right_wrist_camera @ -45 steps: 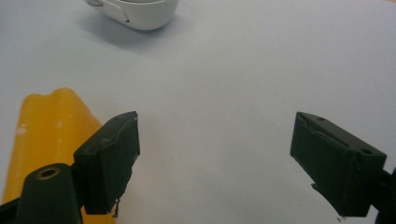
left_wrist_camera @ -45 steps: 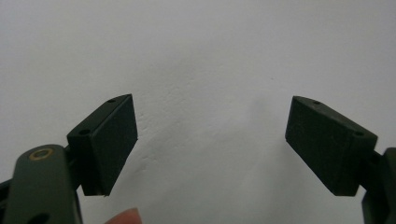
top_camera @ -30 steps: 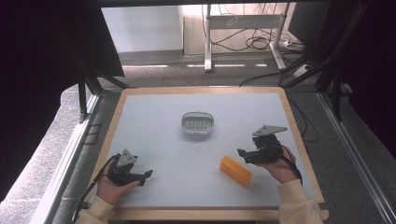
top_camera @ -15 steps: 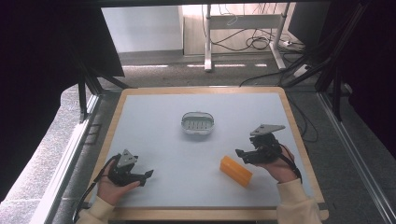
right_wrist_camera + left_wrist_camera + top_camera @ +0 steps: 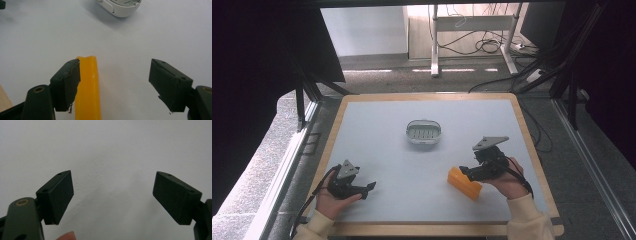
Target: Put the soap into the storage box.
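The left tongs (image 5: 371, 187) rest low on the tabletop (image 5: 377, 145), well to the left of the soap dish (image 5: 423, 133) and nearer the person; in the left gripper view the 2 jaws stand wide apart with nothing but bare surface between them.

The soap dish, a pale oval tray with a slotted floor, sits near the middle of the tabletop and serves as the landmark here. The orange bar (image 5: 464, 183) lies flat on the tabletop to the right of the dish and nearer the person, well apart from it.

The bar looks like a solid block of soap: probably light, stiff enough not to bend, yet soft enough to dent or scrape under hard pressure, and likely smooth and a little slippery along its rounded edges. A hold across the 2 long flat sides, near the middle of its length, looks the safest, with moderate squeeze so it neither squirts out nor gets marked.

The right tongs (image 5: 467, 173) hover at the bar, right of the dish. In the right gripper view the orange bar (image 5: 88, 87) lies just inside the left jaw, touching or nearly so, while the other jaw stands well clear. The jaws are open, having just widened slightly, and do not grip the bar yet.
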